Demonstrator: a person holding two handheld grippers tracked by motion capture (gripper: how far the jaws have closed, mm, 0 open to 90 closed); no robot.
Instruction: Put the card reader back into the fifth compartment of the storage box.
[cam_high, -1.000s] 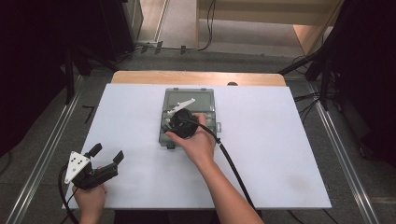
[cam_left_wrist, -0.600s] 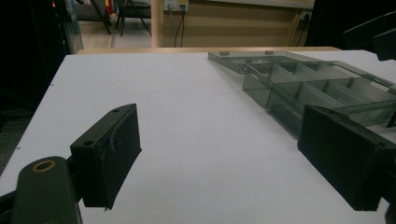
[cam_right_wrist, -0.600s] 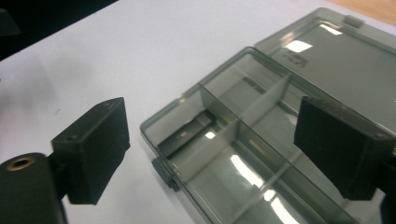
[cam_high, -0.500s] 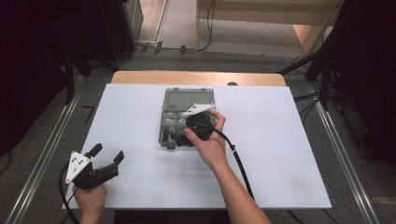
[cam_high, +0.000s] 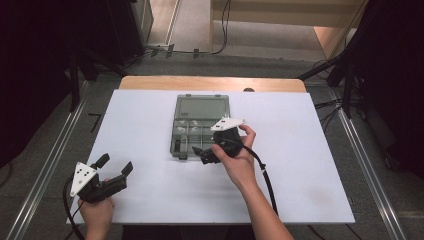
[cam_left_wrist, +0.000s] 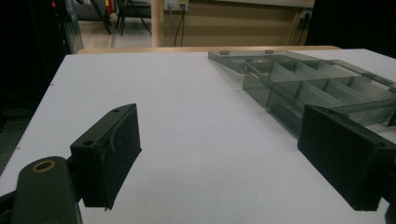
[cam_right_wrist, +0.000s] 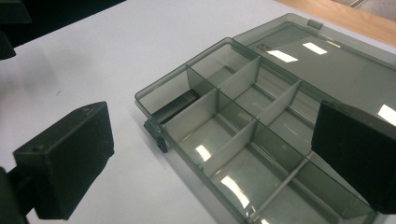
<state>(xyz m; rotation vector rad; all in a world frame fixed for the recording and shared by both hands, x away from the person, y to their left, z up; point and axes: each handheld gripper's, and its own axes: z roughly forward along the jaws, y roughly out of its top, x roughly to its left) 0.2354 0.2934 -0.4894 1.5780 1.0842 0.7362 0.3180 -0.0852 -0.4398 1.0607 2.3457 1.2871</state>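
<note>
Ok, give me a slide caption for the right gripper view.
Right gripper's open jaws hover over an open, empty compartment box on a white table.

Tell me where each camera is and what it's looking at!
High view: sits above the person's side, looking forward and down at the white table; shows both forearms, the left gripper and right gripper.
Left gripper view: rides the left gripper, low over the table, facing the plastic box; shows its two open jaws.
Right gripper view: rides the right gripper, looking down into the box's empty compartments; shows its two open jaws.
Shared: all three see the open box.
</note>
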